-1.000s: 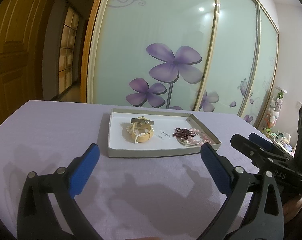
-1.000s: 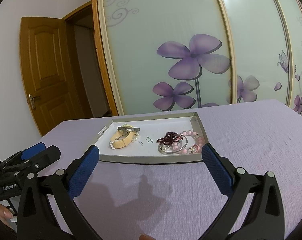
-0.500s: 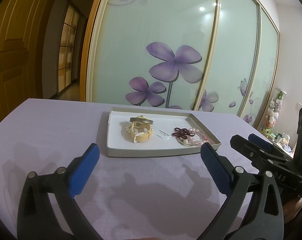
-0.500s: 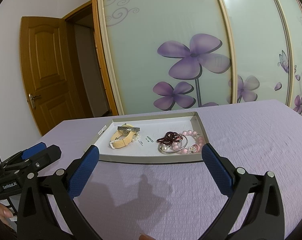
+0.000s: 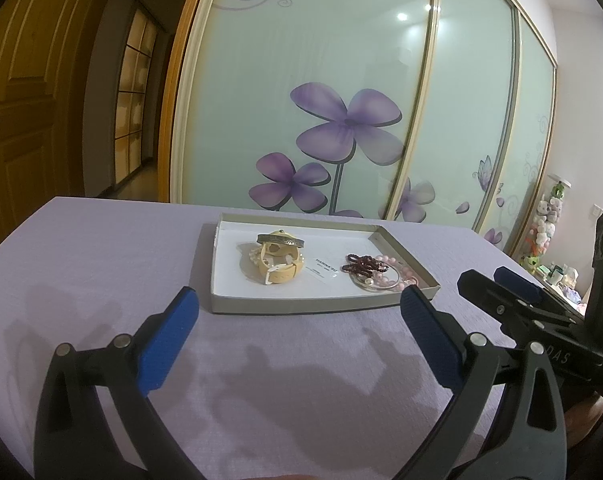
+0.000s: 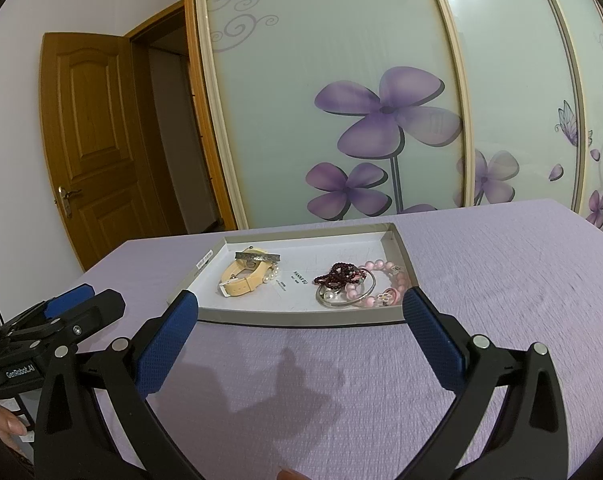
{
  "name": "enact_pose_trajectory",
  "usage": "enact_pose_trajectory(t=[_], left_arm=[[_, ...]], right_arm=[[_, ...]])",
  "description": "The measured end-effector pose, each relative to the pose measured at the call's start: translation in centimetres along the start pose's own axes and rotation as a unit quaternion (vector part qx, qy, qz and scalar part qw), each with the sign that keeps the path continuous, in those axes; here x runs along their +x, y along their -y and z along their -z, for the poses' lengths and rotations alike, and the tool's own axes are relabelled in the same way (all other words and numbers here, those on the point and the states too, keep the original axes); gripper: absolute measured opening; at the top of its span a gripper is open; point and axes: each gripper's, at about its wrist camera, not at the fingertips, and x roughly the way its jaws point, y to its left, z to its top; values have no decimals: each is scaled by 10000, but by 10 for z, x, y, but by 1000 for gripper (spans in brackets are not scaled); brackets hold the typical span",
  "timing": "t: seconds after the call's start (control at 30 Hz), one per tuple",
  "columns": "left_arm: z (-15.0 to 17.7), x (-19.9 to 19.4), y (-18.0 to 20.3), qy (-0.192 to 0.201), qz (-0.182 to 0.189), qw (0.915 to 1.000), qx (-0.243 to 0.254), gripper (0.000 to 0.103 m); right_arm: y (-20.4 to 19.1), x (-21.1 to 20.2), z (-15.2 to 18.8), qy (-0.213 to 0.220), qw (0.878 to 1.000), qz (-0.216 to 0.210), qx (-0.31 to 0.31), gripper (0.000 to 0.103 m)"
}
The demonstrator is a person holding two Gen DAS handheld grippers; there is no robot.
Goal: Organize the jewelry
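A shallow grey box tray [image 5: 293, 305] [image 6: 301, 316] lies on the lilac tablecloth. In it lie a beige strap watch [image 5: 279, 268] [image 6: 243, 280] with a grey metal bar [image 5: 280, 239] [image 6: 258, 257] on top, a small white card [image 5: 321, 271] [image 6: 299, 278], a dark red bead bracelet [image 5: 363, 264] [image 6: 339, 273], a silver bangle [image 6: 343, 294] and a pink bead bracelet [image 5: 393, 276] [image 6: 385, 286]. My left gripper [image 5: 299, 312] is open and empty, short of the tray's near wall. My right gripper [image 6: 301, 314] is open and empty, also just before the tray.
The lilac tablecloth [image 5: 101, 256] [image 6: 521, 272] spreads around the tray. Sliding glass doors with purple flowers [image 5: 341, 120] stand behind the table. A wooden door [image 6: 89, 140] is at the left. Each gripper shows in the other's view, the right gripper [image 5: 517, 300] and the left gripper [image 6: 61, 312].
Both views barely shift; the left gripper has drifted slightly, with the tray a touch lower in its view. Both grippers stay open and empty.
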Motion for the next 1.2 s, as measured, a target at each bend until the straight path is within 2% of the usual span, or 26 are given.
enact_pose_trajectory(t=[1.2], left_arm=[[1, -1, -1, -24, -54, 10000, -48, 101]], right_arm=[[1, 1, 0, -5, 10000, -6, 0, 102]])
